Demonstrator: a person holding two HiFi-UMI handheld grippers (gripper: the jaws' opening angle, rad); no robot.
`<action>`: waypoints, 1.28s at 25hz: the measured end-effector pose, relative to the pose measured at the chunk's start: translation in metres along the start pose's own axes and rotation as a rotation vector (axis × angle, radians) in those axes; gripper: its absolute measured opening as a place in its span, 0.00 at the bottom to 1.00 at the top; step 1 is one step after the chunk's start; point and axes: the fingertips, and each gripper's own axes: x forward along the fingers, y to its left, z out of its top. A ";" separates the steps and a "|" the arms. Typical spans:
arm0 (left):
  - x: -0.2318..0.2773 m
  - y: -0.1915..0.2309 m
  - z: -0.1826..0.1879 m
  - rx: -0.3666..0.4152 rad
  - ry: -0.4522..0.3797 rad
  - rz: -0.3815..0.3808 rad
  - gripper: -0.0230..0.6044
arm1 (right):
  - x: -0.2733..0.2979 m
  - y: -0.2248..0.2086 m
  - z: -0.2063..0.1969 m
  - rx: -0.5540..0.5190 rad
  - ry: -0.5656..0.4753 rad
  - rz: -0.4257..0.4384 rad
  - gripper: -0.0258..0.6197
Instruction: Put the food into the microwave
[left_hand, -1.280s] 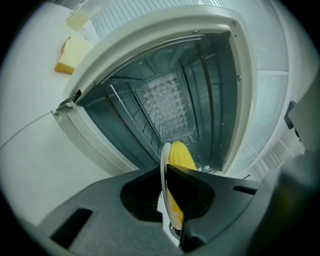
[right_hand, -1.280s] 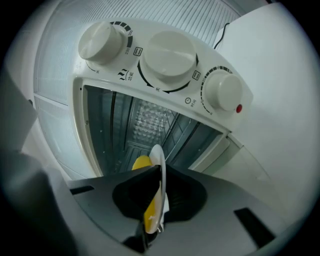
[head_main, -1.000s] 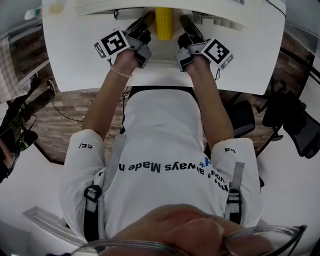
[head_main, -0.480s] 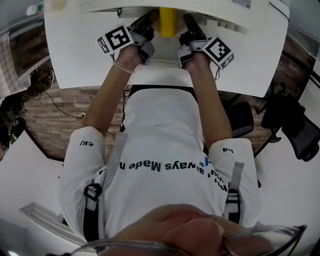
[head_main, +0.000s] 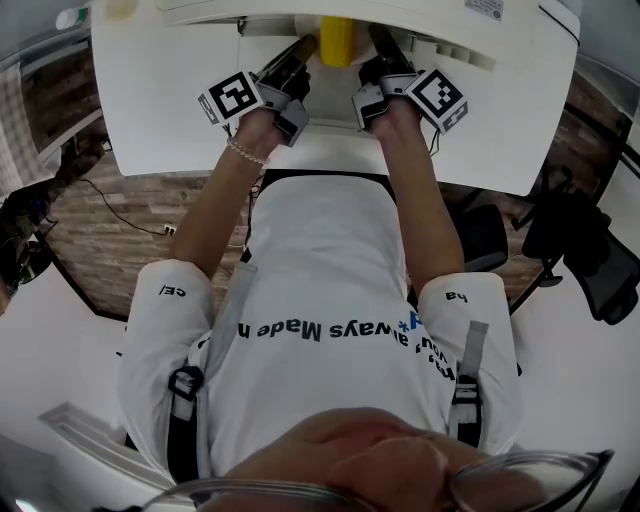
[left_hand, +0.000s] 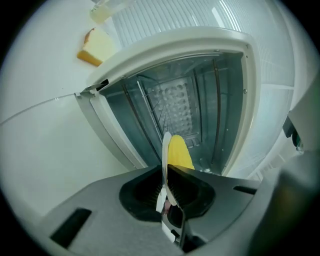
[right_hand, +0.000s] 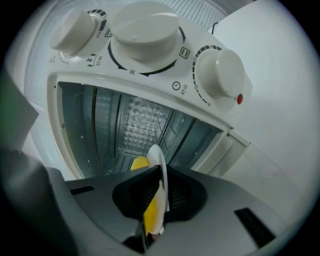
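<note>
A white plate (left_hand: 165, 146) carries a yellow piece of food (left_hand: 180, 154) and is held edge-on at the mouth of the open white microwave (left_hand: 176, 97). My left gripper (left_hand: 165, 172) is shut on the plate's rim on one side. My right gripper (right_hand: 161, 175) is shut on the plate (right_hand: 157, 159) rim opposite, with the yellow food (right_hand: 139, 163) just beyond it. In the head view the food (head_main: 337, 40) sits between the left gripper (head_main: 301, 52) and the right gripper (head_main: 382, 48), partly under the microwave (head_main: 420, 15) top. The metal cavity (right_hand: 131, 122) lies straight ahead.
Three round knobs (right_hand: 145, 32) line the microwave's control panel beside the opening. A wedge of yellow cake (left_hand: 97, 47) lies on the white table (head_main: 150, 110) to the left of the microwave. Dark chairs (head_main: 585, 250) stand on the floor at the right.
Both grippers have moved forward together, carrying the plate and yellow food farther under the microwave's top edge.
</note>
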 end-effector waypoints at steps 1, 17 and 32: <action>0.000 0.000 0.000 -0.013 -0.006 -0.001 0.08 | 0.000 0.000 0.000 0.000 -0.001 0.001 0.08; 0.017 -0.003 0.020 -0.117 -0.093 0.000 0.07 | -0.012 0.005 -0.016 0.029 0.046 0.030 0.16; 0.018 -0.008 0.022 -0.109 -0.091 -0.025 0.07 | -0.011 0.000 -0.013 0.152 -0.013 0.073 0.07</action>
